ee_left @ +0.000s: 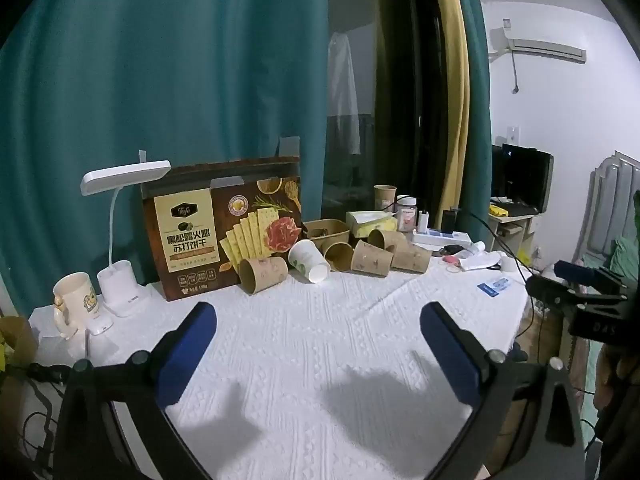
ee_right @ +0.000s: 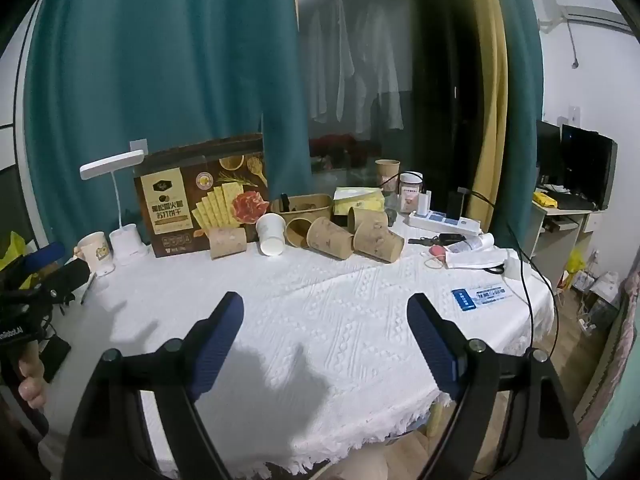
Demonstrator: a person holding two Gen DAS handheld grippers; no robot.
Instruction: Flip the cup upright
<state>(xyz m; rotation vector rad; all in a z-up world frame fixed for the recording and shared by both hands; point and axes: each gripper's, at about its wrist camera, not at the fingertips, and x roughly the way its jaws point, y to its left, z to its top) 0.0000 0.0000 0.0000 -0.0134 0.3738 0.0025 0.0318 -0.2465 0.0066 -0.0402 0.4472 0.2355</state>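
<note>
Fingers (ee_left: 208, 320) empty; cups (ee_left: 264, 275) lie tipped

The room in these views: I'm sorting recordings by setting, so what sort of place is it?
Most likely a lived-in bedroom or small flat, not a lab: teal curtains over a dark window, a wall air conditioner, and a cloth-covered table cluttered with tipped paper cups and a cracker box.

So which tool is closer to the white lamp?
Left. The left tool hangs over the cloth with the white lamp just ahead on its left. The right tool sits farther right, so the lamp lies well off to its left.
</note>
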